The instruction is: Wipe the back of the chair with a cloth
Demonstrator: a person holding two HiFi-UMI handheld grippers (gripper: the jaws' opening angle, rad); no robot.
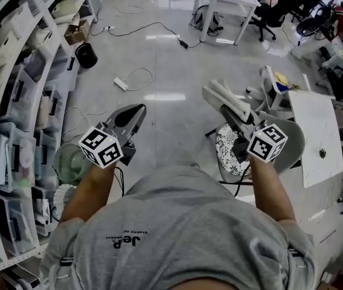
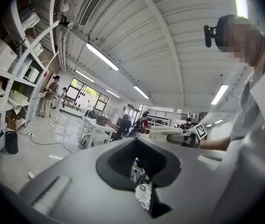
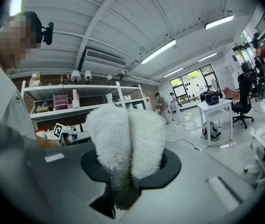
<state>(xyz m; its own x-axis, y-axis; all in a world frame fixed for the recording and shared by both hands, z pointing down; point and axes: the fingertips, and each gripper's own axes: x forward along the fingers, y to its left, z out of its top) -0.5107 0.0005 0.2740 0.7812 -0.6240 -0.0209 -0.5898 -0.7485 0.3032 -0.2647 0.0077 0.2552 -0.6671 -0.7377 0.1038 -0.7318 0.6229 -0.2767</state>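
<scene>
The cloth (image 3: 125, 143) is white and fluffy, folded over and pinched in the right claw (image 1: 219, 101). Its loose end bulges out past the tips. In the right gripper view there's only ceiling and room behind it, so it isn't resting on anything.

The chair (image 1: 289, 147) is grey and sits below that claw, back toward the person from the tips and partly hidden behind the marker cube. It has a black-and-white patterned cushion (image 1: 227, 148) on the seat. The cloth isn't on the chair.

The left claw (image 1: 132, 115) is off to the left of the right one, held over bare floor (image 1: 171, 65). Its jaws are together with nothing between them.

Right of the chair, further out from the right claw, there's a white counter (image 1: 316, 138). A small fan (image 1: 68, 162) stands on the floor just left of the left claw, with long shelves (image 1: 14, 101) packed with boxes beyond it. Ahead of the left claw there's a power strip (image 1: 121, 84), and past that a black bin (image 1: 86, 54).
</scene>
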